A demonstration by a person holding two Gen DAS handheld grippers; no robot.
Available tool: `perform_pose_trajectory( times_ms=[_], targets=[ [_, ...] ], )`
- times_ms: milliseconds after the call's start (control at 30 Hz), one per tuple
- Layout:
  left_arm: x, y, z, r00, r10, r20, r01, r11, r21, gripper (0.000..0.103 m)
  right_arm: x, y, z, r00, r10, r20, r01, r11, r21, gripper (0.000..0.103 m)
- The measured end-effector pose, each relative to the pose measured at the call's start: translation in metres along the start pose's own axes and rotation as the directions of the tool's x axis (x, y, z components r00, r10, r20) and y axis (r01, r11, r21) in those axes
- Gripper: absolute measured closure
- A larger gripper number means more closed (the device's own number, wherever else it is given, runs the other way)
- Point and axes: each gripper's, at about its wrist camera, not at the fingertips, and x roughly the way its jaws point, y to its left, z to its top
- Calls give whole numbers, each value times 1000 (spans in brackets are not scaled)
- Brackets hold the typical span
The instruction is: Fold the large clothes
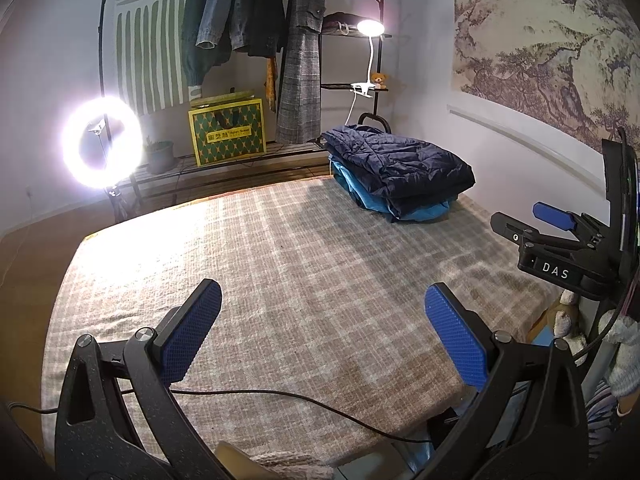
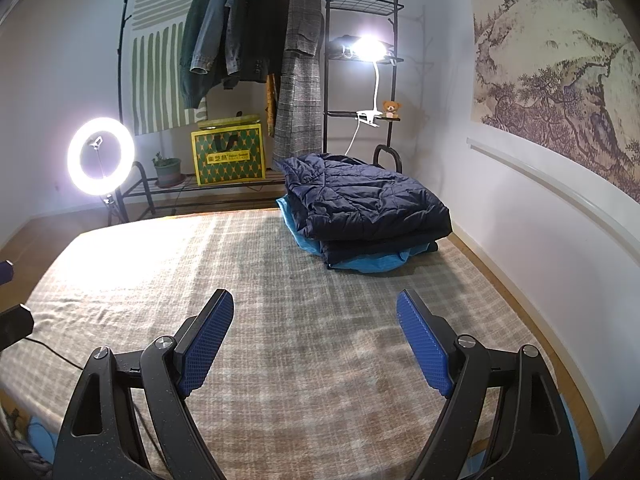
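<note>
Folded navy puffer jacket (image 2: pixel 368 204) atop blue garment (image 2: pixel 360 262), far side of plaid blanket (image 2: pixel 280 320), well ahead of left gripper (image 1: pixel 322 312) & right gripper (image 2: pixel 316 320), both wide open, empty.

hidden: teal garment (image 2: pixel 360 263) mostly under navy jacket (image 2: pixel 360 204) | cut off: hanging coats (image 2: pixel 240 32) at top edge

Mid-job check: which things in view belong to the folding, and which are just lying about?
Job:
- folded navy quilted jacket on top of the pile
- folded light blue garment beneath it
- checked beige blanket, the work surface
- left tongs and right tongs, open and empty

Lying about:
- glowing ring light
- green-and-yellow patterned box
- small teddy bear
- hanging coats
</note>
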Motion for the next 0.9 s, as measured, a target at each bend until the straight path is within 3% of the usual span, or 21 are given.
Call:
perform_pose_trajectory(
  times_ms=[900],
  targets=[
    [-3, 6, 1, 999, 39, 29, -40, 999, 16, 0, 1, -3, 0, 1000, 2, 0, -2, 1000, -6, 19]
  ],
)
